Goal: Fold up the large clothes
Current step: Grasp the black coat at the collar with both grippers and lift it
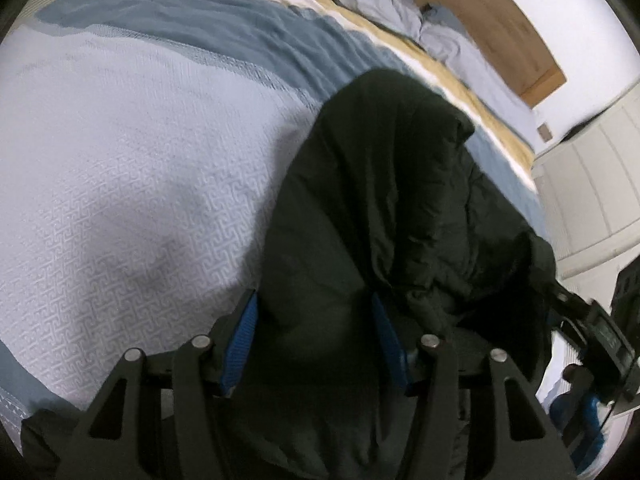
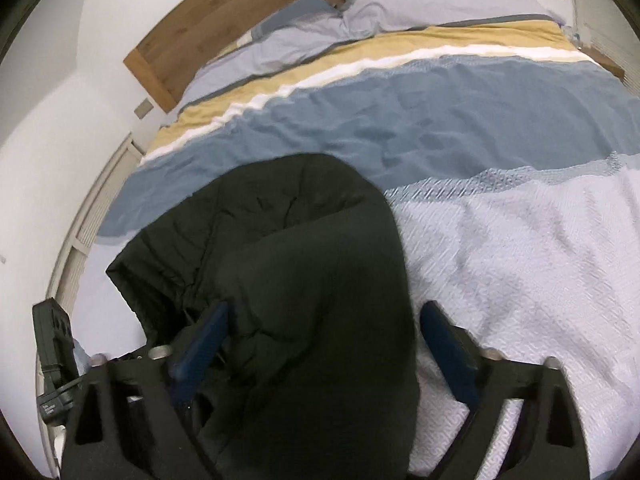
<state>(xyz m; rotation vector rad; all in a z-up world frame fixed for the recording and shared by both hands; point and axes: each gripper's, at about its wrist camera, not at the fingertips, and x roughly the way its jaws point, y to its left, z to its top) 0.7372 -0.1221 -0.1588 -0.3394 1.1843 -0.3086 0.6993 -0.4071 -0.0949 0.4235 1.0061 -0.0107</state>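
A dark green padded jacket [image 1: 372, 208] lies bunched on the bed; it also fills the lower middle of the right wrist view [image 2: 304, 280]. My left gripper [image 1: 314, 312] has its blue-padded jaws apart with a thick fold of the jacket bulging between them. My right gripper [image 2: 324, 320] also has its jaws wide apart, straddling a fold of the jacket. I cannot tell whether either one pinches the cloth. The other gripper shows at the right edge of the left wrist view [image 1: 604, 340] and the left edge of the right wrist view [image 2: 52, 360].
The bed has a white textured cover [image 1: 120, 200], then blue, white and yellow bands [image 2: 400, 112] toward the pillows [image 2: 360, 20]. A wooden headboard [image 2: 240, 8] stands behind. White panelled furniture [image 1: 592, 184] stands beside the bed.
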